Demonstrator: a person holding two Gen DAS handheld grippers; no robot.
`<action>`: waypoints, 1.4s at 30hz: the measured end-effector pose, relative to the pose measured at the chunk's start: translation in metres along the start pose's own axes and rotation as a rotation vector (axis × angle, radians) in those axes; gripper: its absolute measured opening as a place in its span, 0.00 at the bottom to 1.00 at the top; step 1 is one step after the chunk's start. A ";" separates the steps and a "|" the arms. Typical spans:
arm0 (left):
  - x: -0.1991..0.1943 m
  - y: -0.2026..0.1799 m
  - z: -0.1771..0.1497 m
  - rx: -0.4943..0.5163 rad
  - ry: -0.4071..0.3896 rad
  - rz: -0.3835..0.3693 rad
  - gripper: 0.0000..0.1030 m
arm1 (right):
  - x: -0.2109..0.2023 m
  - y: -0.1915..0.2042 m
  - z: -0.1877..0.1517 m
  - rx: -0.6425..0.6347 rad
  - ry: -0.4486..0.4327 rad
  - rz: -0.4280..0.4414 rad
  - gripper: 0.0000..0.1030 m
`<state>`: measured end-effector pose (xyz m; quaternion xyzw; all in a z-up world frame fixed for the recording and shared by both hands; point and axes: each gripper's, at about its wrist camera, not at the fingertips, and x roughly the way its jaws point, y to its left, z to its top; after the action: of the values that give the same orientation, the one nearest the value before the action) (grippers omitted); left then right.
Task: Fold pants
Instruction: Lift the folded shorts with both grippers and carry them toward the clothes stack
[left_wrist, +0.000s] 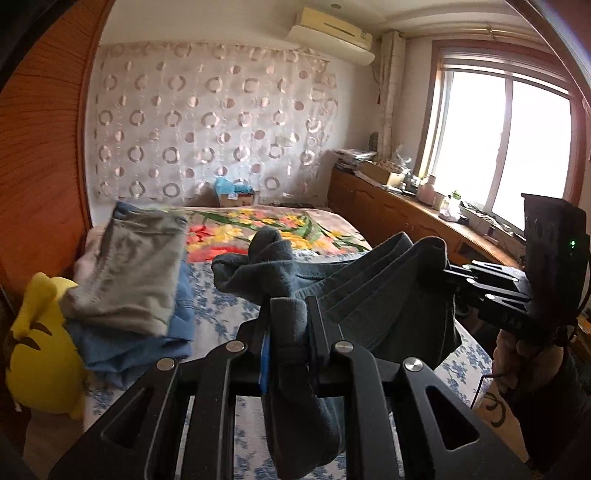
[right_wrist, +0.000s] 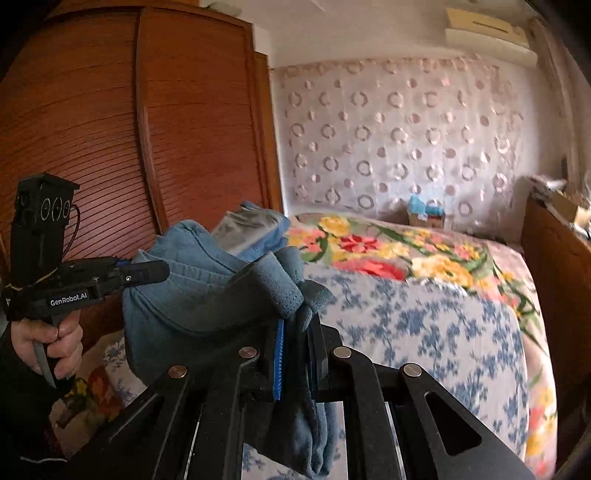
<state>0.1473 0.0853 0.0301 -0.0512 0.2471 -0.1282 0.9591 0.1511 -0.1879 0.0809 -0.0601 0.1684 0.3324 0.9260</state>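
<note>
Two claws each pinch the dark blue pants (left_wrist: 369, 295), which hang in the air between them above the bed (right_wrist: 424, 314). The left claw (left_wrist: 288, 328) is closed on one bunch, and the right claw (right_wrist: 295, 350) is closed on another. At ten o'clock in the left view sits a yellow plush toy (left_wrist: 40, 343). At twelve, a small box (left_wrist: 236, 197) holds something blue. Only the right view shows the hand (right_wrist: 55, 339) at nine o'clock.

Soft matt cloth pants (left_wrist: 369, 291), glossy ribbed wood wardrobe (right_wrist: 92, 129)
</note>
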 end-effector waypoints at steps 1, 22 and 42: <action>-0.001 0.002 0.001 0.000 -0.003 0.008 0.16 | 0.006 0.000 0.002 -0.012 -0.001 0.004 0.10; 0.014 0.099 0.043 -0.053 -0.102 0.170 0.16 | 0.133 -0.022 0.074 -0.169 -0.036 0.079 0.10; 0.033 0.154 0.014 -0.278 -0.178 0.349 0.19 | 0.275 -0.015 0.120 -0.371 -0.011 0.214 0.10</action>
<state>0.2161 0.2249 0.0025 -0.1505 0.1817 0.0798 0.9685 0.3923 -0.0087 0.0963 -0.2095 0.1048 0.4546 0.8593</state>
